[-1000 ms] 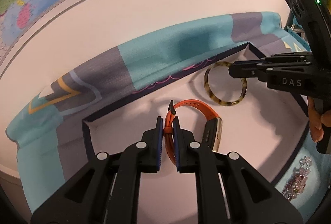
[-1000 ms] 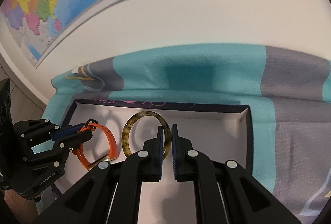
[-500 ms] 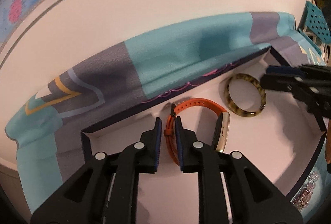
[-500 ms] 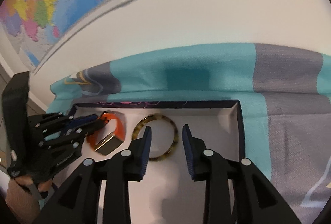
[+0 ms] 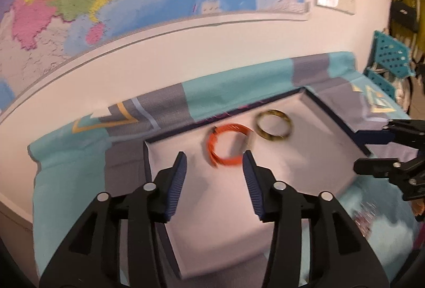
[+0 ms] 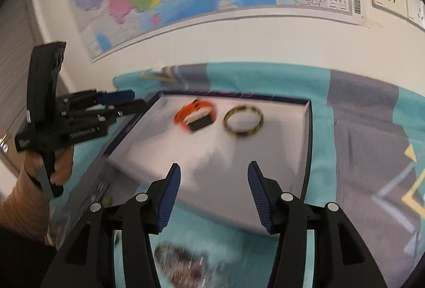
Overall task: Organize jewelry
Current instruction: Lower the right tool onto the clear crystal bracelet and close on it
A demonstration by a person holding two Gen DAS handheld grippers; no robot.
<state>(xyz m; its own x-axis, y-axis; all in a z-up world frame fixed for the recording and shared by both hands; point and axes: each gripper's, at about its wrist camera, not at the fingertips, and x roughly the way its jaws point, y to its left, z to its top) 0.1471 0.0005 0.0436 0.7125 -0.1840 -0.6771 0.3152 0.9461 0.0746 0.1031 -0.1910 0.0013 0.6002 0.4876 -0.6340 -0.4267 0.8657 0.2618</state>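
Left gripper (image 5: 214, 169) jaws spread wide, nothing between them, hovering over the near-left part of the shallow white-lined, navy-edged tray (image 5: 313, 155). Right gripper (image 6: 213, 184) also wide, empty, over the tray's near edge. Orange silicone-strap watch with a gold case (image 5: 225, 145) lies loose on the tray floor, at 12 o'clock just beyond the left fingertips, clear of them. Tortoiseshell plastic bangle (image 5: 275, 125) lies flat at 1 o'clock from the watch, just beside it (touching or not, can't tell through the blur). Tray sits on a teal and grey patterned cloth (image 6: 366, 112). Beaded sparkly jewelry piece (image 6: 183, 260) lies on the cloth outside the tray, at 6 o'clock under the right gripper, blurred.
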